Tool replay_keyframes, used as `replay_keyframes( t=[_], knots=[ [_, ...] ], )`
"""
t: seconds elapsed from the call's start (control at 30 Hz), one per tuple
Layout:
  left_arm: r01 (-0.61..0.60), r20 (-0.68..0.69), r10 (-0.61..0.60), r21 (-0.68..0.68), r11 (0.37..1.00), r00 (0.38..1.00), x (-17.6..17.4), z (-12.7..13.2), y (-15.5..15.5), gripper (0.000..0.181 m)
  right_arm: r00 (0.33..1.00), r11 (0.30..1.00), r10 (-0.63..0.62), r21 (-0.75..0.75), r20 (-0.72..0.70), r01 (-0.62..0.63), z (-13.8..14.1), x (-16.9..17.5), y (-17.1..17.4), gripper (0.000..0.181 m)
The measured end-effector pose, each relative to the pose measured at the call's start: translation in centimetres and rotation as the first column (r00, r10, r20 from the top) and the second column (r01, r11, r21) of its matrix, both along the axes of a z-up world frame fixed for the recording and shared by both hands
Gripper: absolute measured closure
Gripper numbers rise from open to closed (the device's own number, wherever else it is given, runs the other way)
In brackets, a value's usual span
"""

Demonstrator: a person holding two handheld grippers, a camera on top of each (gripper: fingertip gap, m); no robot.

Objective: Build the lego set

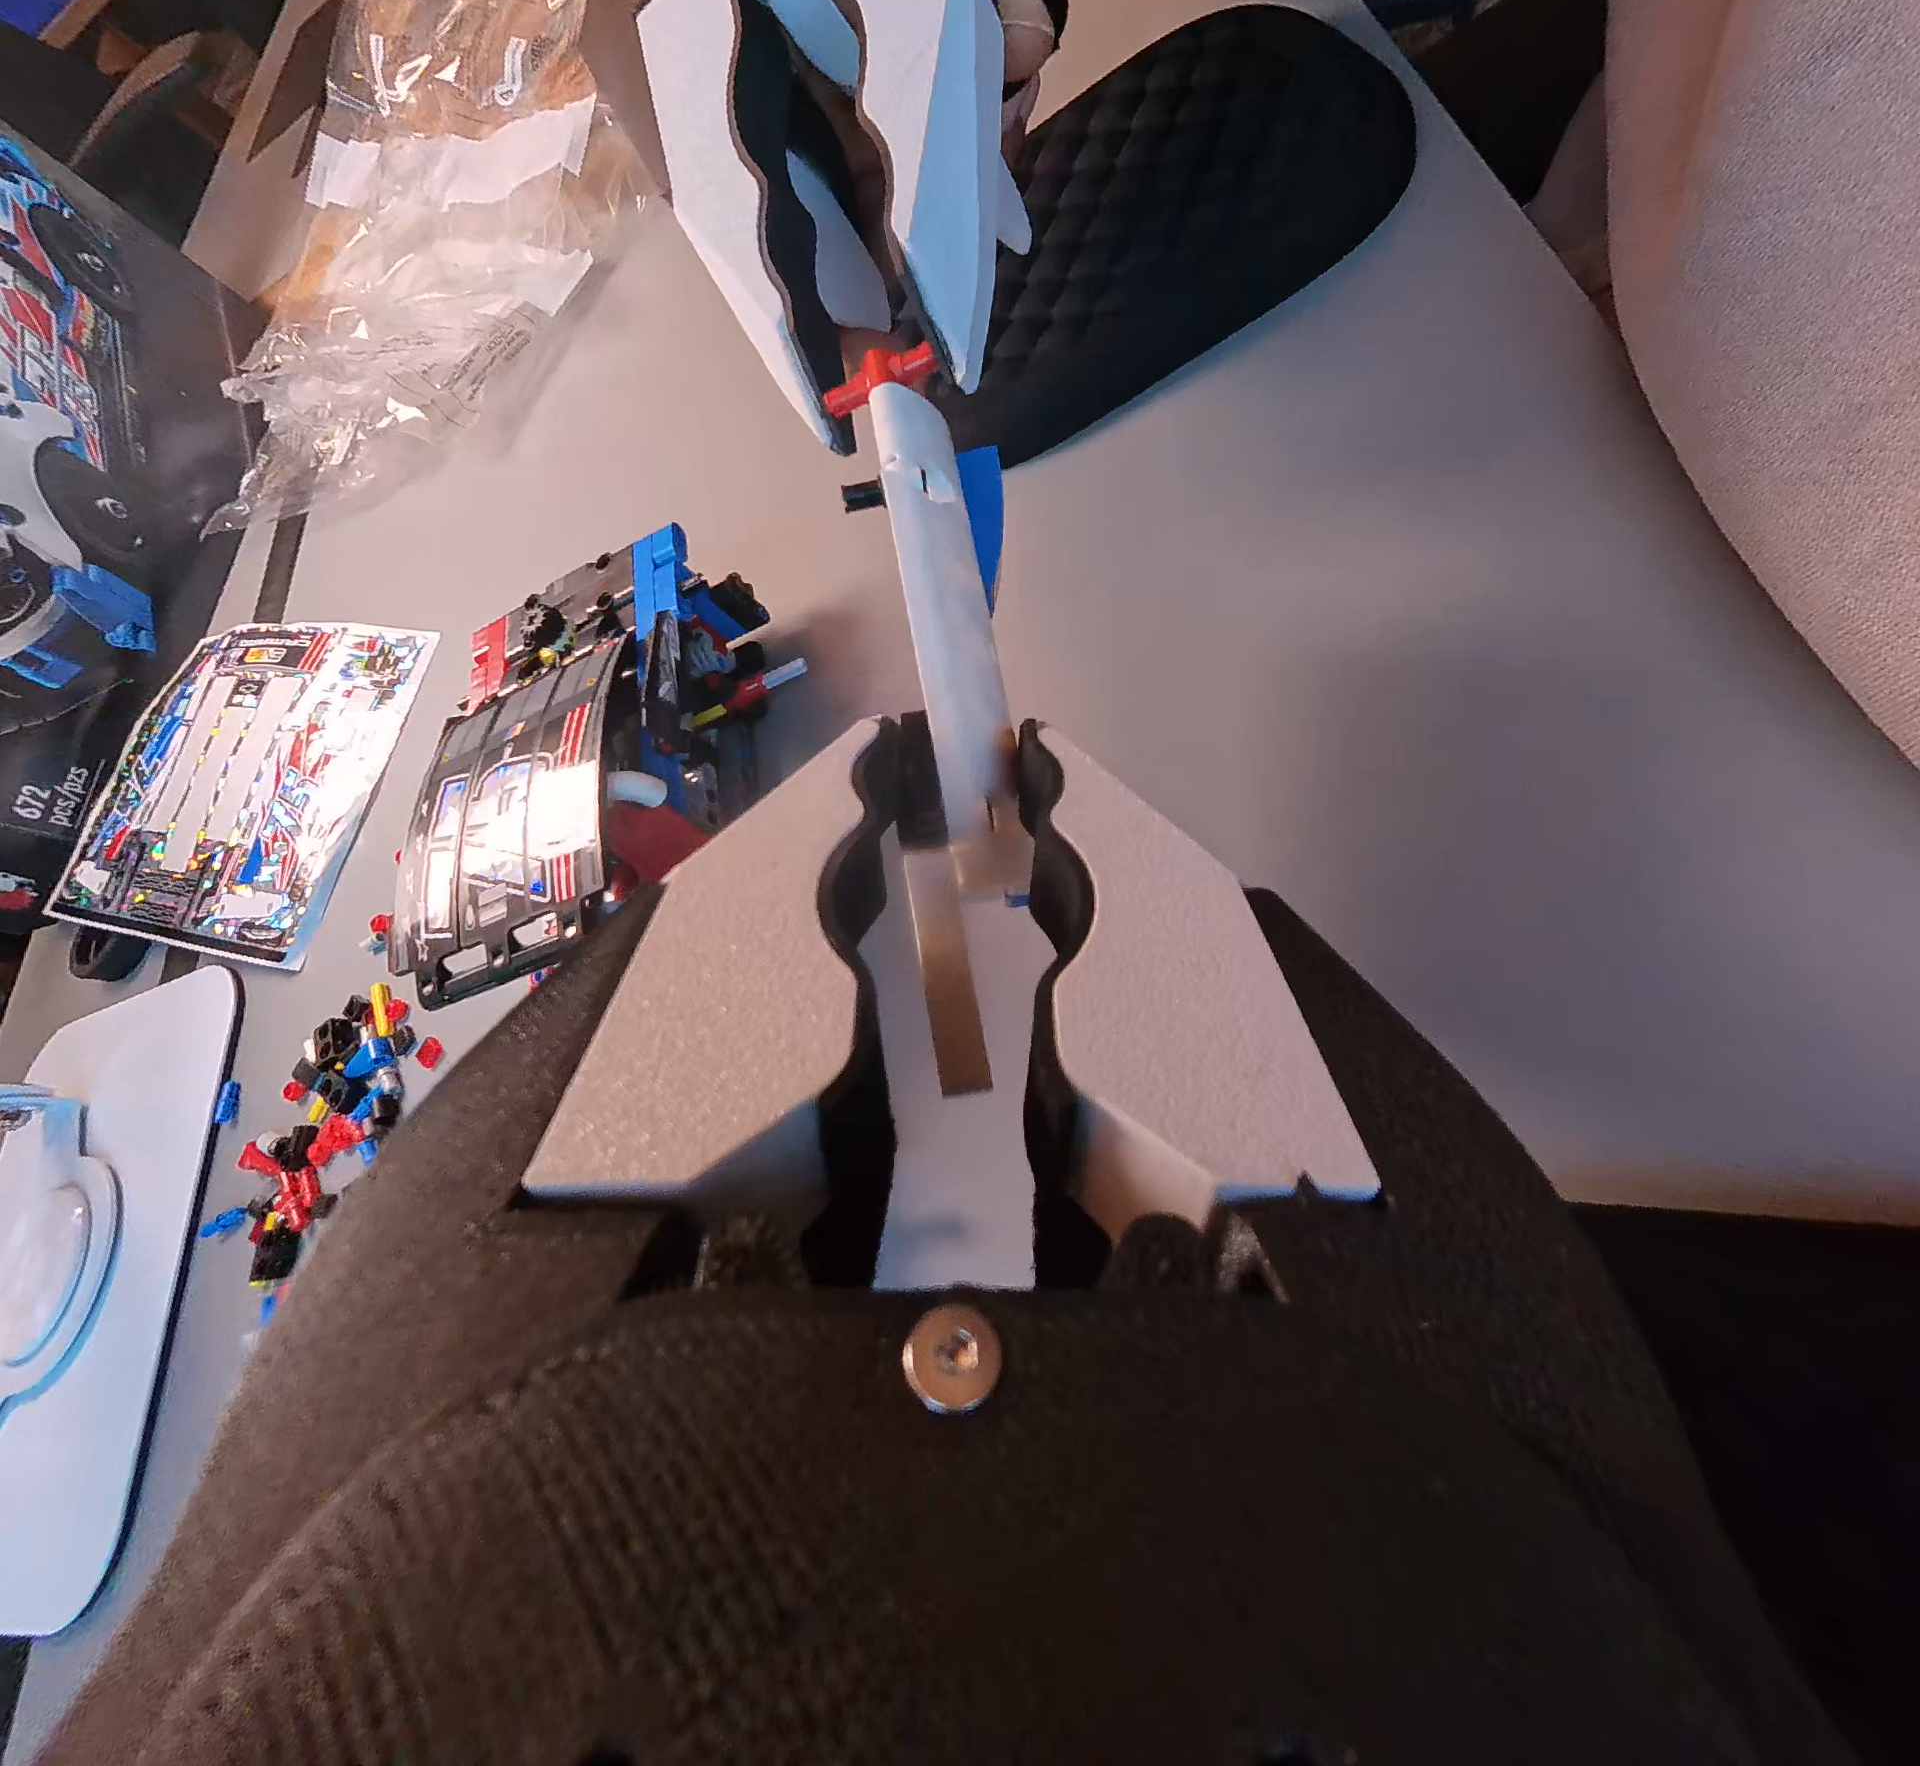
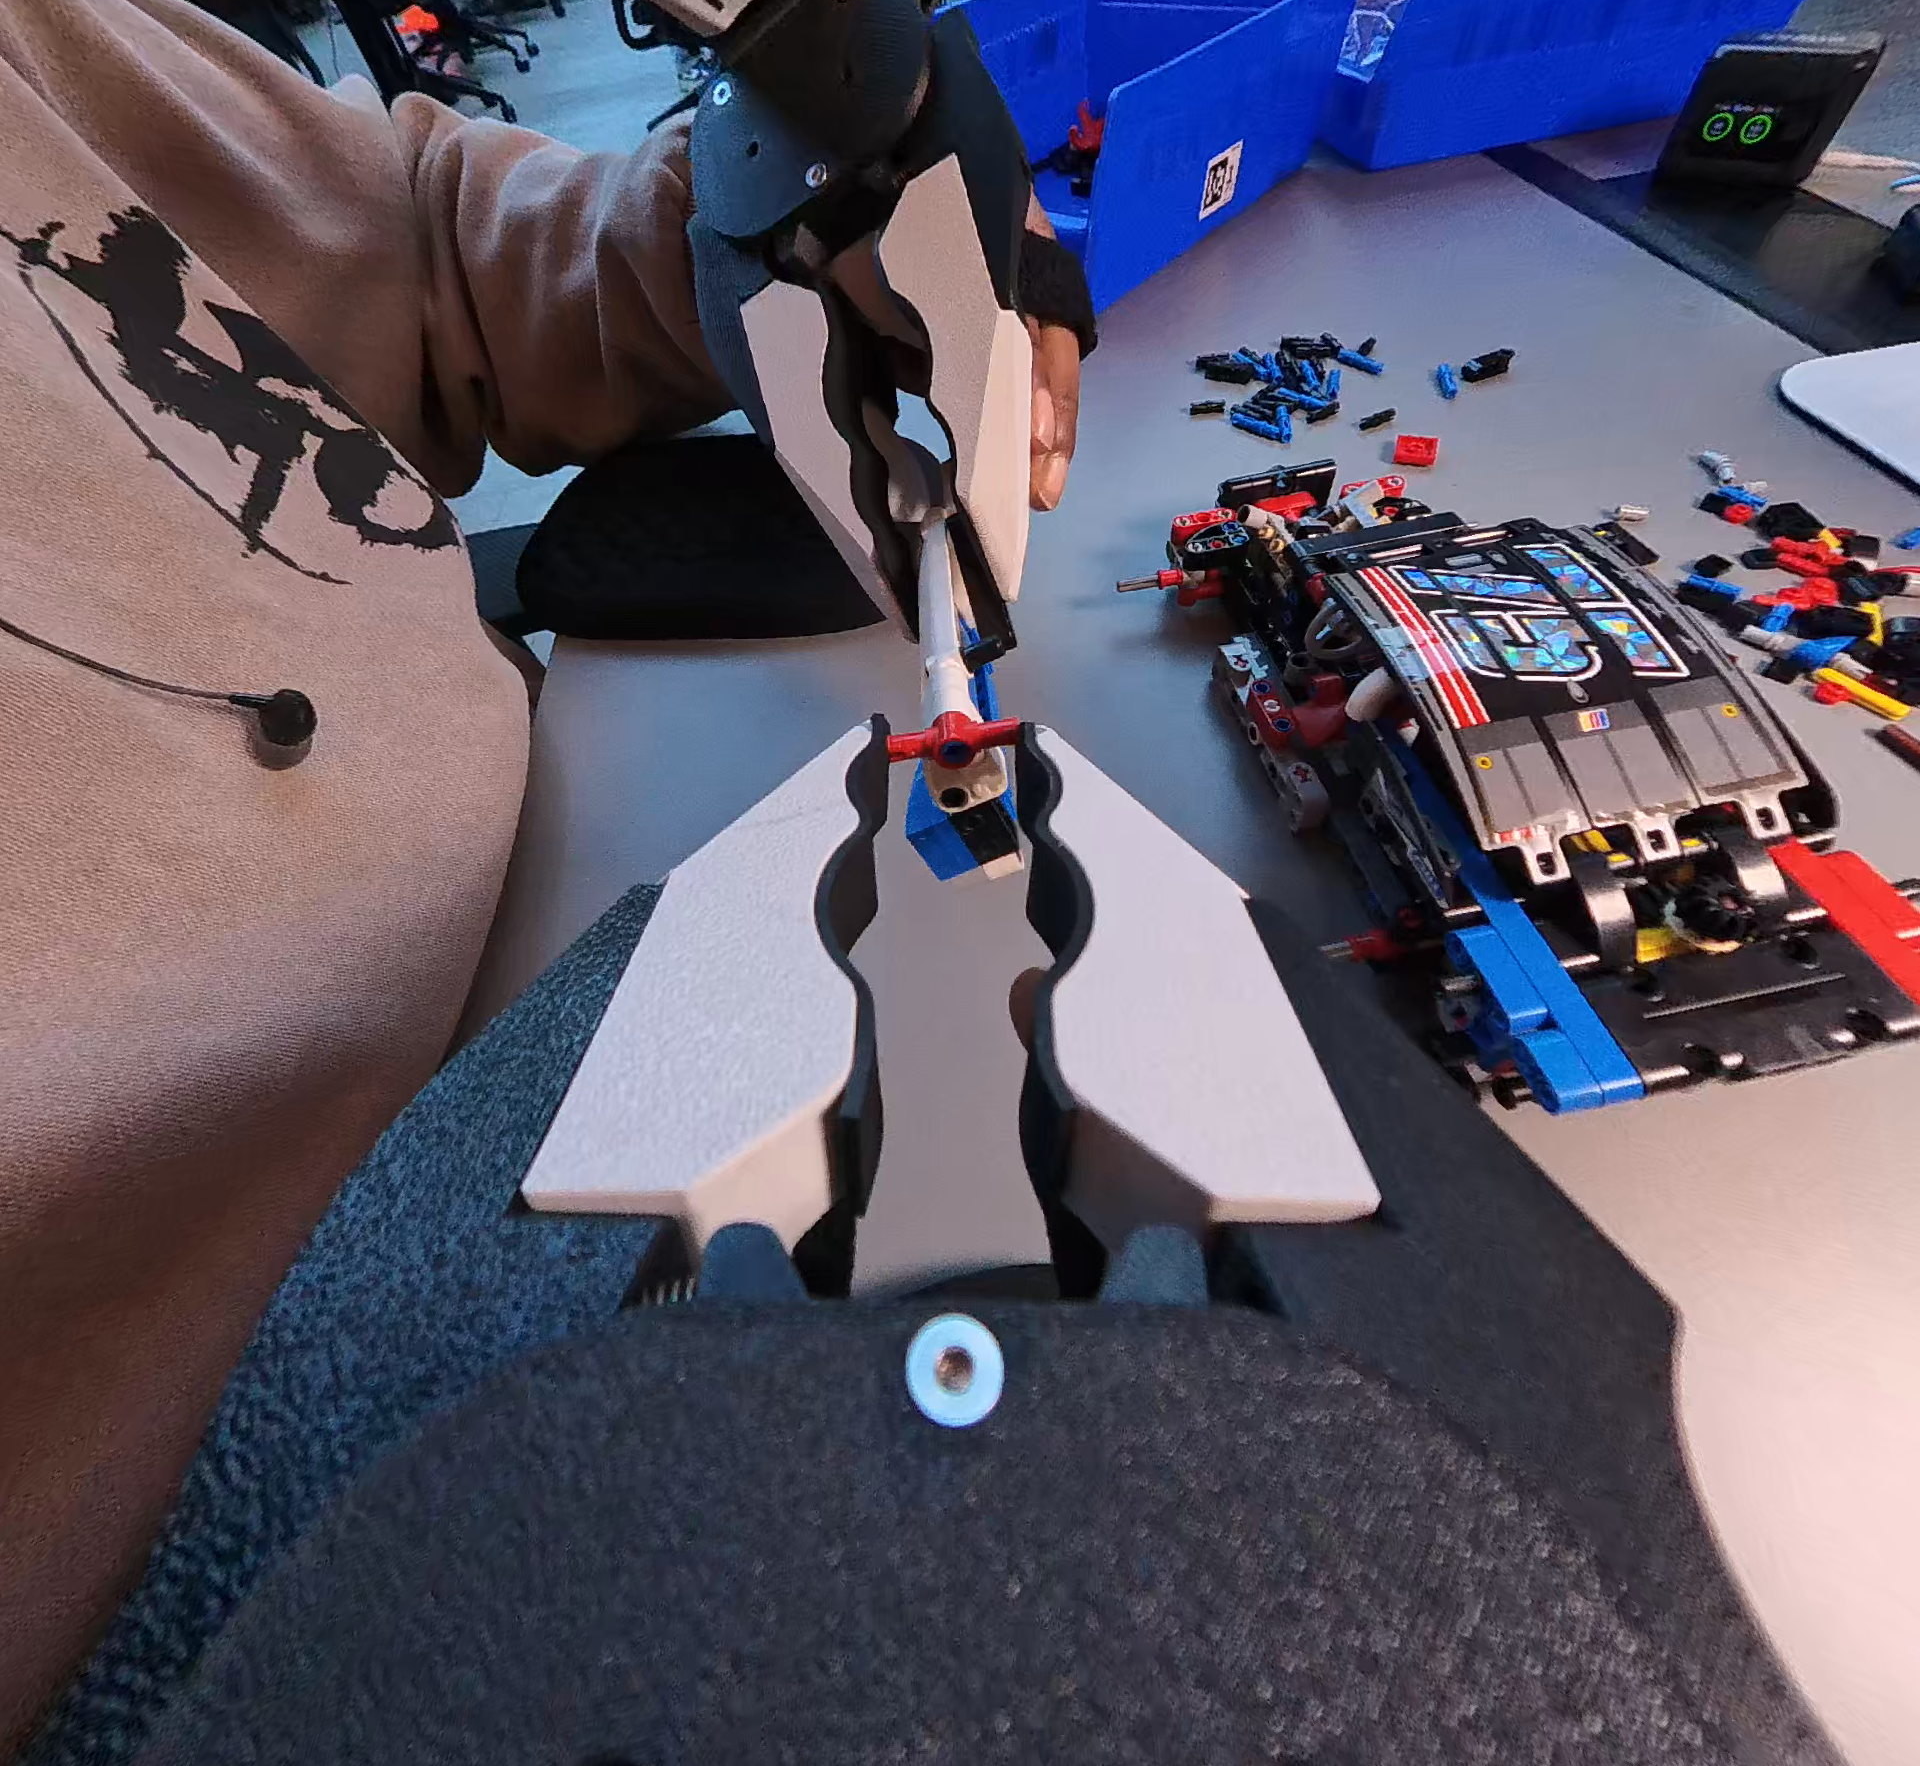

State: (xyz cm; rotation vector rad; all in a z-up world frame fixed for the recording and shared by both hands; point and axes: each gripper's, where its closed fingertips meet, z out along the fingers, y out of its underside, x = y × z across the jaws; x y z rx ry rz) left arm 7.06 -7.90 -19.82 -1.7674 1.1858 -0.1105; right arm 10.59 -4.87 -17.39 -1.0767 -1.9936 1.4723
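- Left gripper point(image 1: 951, 760) pinches one end of a white beam sub-assembly point(image 1: 940, 594); right gripper point(image 2: 951, 750) clamps its red cross-pin point(image 2: 951, 740).
- Car body point(image 2: 1538, 760) looks largely built, resting nearby on the table point(image 2: 1351, 1301).
- Loose pieces point(image 2: 1808, 594) remain, so much is left.

A grey table point(image 2: 1351, 1249) carries the half-built car point(image 2: 1538, 760). Loose pieces point(image 2: 1808, 594) lie just beside it; beyond it stand blue bins point(image 2: 1455, 54), apparently on the table.

From my station, the white beam's point(image 1: 951, 646) near end is hidden between the left gripper's point(image 1: 956, 750) fingers. The set box point(image 1: 62, 469) is cut by the left edge. Loose pieces point(image 2: 1288, 381) are too small to identify.
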Motion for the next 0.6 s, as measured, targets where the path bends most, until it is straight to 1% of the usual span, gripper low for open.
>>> replay_keyframes(
  t=[0.17,0.33,0.47,0.6],
  knots=[
    [0.009,0.053,-0.007,-0.030,1.000,0.999,0.2,-0.1,-0.2,0.160,1.000,1.000,0.008,-0.010,-0.011,-0.008,0.1,0.0,-0.1,0.159],
    [0.034,0.150,-0.021,-0.085,0.996,0.988,0.3,0.1,-0.6,0.160,1.000,1.000,0.021,-0.020,-0.019,-0.021,0.1,-0.2,-0.2,0.159],
    [0.021,0.146,-0.005,-0.106,0.994,0.989,-0.1,-0.5,-0.4,0.160,1.000,1.000,0.015,-0.026,0.014,-0.014,-0.4,-0.6,0.0,0.159],
    [-0.011,0.169,0.037,-0.151,0.988,0.985,-1.0,-1.2,0.2,0.160,0.998,0.997,-0.027,-0.065,0.052,0.031,-1.2,-1.6,0.7,0.159]
  ],
)
